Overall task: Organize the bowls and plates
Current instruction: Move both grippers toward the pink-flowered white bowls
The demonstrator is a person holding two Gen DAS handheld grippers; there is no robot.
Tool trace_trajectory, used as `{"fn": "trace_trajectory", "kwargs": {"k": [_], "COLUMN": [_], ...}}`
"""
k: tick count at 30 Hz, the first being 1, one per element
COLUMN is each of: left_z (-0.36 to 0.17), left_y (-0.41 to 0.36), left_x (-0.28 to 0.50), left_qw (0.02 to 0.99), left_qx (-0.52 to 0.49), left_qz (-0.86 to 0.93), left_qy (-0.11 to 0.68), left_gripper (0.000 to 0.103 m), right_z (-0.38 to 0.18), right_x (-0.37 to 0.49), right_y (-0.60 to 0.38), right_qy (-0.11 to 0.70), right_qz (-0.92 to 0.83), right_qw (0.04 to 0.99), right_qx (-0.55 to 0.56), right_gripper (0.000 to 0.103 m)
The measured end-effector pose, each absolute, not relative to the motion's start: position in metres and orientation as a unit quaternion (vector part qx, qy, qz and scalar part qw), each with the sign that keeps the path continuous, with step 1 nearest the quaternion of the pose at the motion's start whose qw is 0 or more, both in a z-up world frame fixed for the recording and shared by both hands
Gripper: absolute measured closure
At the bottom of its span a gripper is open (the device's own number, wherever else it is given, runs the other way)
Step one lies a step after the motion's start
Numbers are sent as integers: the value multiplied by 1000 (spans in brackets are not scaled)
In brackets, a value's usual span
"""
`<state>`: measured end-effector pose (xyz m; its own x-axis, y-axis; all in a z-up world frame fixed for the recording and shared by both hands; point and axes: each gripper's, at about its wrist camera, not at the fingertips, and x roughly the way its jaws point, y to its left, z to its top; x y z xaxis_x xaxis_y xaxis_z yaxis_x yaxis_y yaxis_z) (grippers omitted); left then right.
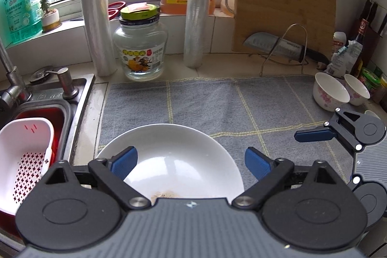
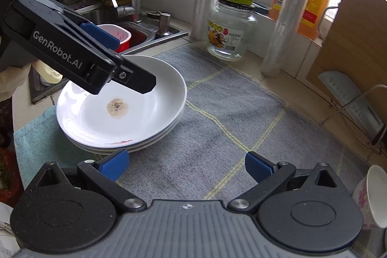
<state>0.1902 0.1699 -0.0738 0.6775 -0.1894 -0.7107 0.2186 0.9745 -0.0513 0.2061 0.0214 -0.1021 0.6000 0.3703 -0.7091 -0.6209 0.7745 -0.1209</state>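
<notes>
Left gripper (image 1: pixel 191 162) hangs over the stack of white plates (image 2: pixel 125 103) with its jaws spread wide and nothing between them; in the right wrist view its black body reaches across the top plate without any pad visibly closing on the rim. Right gripper (image 2: pixel 186 167) is likewise wide open and empty, poised above the grey mat (image 2: pixel 229 117) just in front of the stack.

The plates look largely dealt with. At least three of them sit nested in one pile at the sink end of the mat, on the counter, the top one carrying a small brownish smear of food in its well and a red streak on its near rim. No loose plate shows anywhere else in either view, so I judge that half of the job done or nearly so.

The bowls are what remains. Two white bowls with pink flowers (image 1: pixel 330 91) and (image 1: pixel 356 88) sit side by side at the far right edge of the mat, well apart from the plates and not stacked on each other. A further flowered bowl (image 2: pixel 372 195) lies tipped on its side just beside the right gripper; whether it is one of those two I cannot tell. Gathering and nesting these looks like the outstanding step, and the right gripper seems the nearer one for it.
</notes>
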Motion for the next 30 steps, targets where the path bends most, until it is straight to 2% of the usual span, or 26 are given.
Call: {"fn": "trace_trajectory", "kwargs": {"k": [11, 19, 30], "left_z": [-79, -80, -78], "left_y": [94, 6, -101], "left_x": [183, 164, 150], "left_qw": [906, 908, 886], "left_qx": [34, 34, 85], "left_qz": [-177, -185, -246], "left_qy": [383, 376, 384], "left_gripper": [8, 7, 6], "right_z": [-97, -88, -80], "right_x": [174, 146, 124], "right_y": [-80, -172, -275], "right_qy": [355, 332, 318], "right_qz": [158, 149, 134], "right_qw": [913, 924, 932], "right_qx": [-124, -121, -108], "right_gripper": [0, 0, 0]}}
